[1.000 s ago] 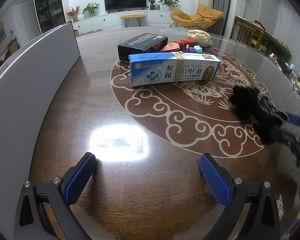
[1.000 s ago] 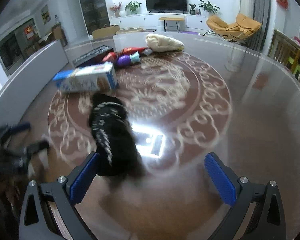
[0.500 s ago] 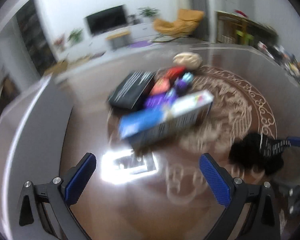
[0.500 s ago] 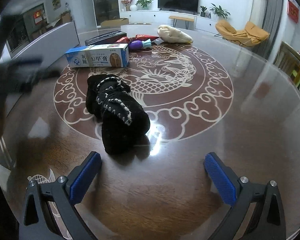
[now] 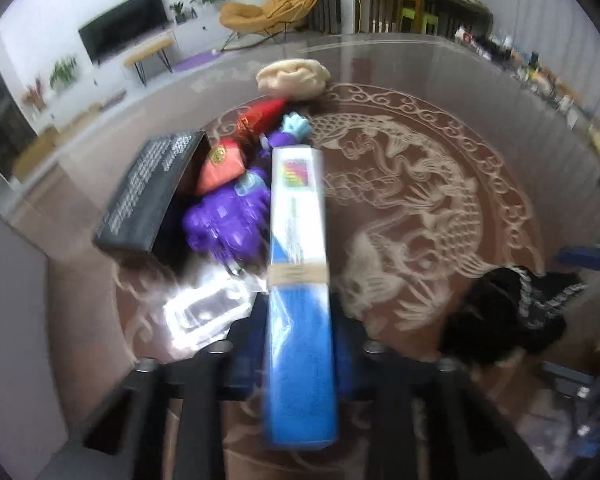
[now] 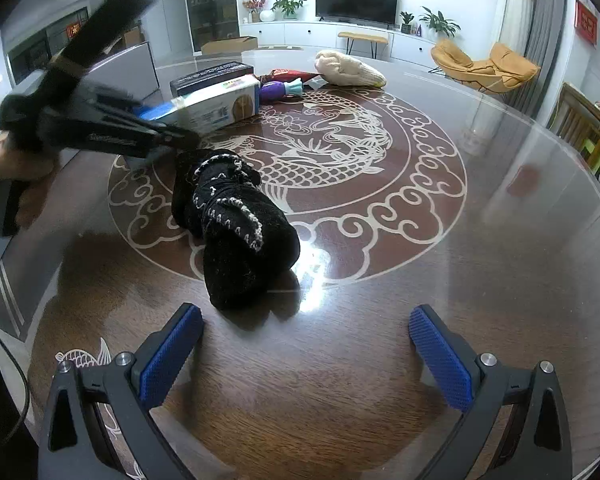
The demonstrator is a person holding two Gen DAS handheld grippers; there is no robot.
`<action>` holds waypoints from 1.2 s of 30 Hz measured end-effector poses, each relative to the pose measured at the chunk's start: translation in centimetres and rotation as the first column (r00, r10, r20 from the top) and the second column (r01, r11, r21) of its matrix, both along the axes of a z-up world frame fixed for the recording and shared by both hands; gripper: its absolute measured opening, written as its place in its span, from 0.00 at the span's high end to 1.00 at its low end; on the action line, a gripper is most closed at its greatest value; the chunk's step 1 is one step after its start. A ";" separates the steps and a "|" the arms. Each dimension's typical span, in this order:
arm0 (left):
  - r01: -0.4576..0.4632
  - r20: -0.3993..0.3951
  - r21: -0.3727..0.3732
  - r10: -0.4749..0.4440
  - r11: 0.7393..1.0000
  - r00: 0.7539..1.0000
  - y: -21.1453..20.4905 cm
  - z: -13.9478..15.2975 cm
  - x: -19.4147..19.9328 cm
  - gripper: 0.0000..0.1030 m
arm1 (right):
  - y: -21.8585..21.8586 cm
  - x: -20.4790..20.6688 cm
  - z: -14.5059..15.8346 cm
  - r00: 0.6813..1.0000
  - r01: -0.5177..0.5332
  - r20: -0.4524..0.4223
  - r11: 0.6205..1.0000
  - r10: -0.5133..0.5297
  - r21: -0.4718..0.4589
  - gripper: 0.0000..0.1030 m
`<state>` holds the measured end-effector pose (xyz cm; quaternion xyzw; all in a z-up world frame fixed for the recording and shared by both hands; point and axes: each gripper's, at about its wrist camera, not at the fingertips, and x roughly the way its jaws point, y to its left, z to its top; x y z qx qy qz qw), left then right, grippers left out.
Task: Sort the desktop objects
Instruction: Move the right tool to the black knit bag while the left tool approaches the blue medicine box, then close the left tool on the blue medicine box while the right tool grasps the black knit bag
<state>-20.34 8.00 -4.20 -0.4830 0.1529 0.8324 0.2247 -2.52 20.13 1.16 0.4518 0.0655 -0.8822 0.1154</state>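
The left gripper is clamped on the blue end of the blue-and-white box — in the left wrist view the box's long axis runs straight up the middle of the frame, blue end at the bottom between the jaws, white end pointing toward the upper middle. To its left lie a purple toy, a red packet and a black box; a cream pouch sits above. The black knitted item lies left of centre in the right wrist view, on the round table. The right gripper hangs at the lower edge, its jaws spread wide — nothing between them.
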 end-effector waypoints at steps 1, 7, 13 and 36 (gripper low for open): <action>-0.016 0.019 0.031 0.015 0.999 1.000 -0.4 0.0 0.6 0.77 | 0.0 0.0 0.0 1.000 0.000 0.000 1.000 0.000 0.000 0.00; -0.144 0.199 0.301 0.086 0.943 0.976 -4.9 -0.4 5.0 0.78 | 0.0 0.0 0.0 1.000 0.000 0.000 1.000 0.000 0.000 0.00; -0.395 0.300 0.385 0.291 0.834 0.908 -10.7 -0.7 6.6 0.73 | 0.0 0.0 0.0 1.000 0.000 0.000 1.000 0.000 0.000 0.00; -0.463 0.095 0.166 0.453 0.871 0.886 -11.6 -0.4 7.3 0.18 | 0.0 0.1 0.0 1.000 0.000 0.000 1.000 0.000 -0.001 0.00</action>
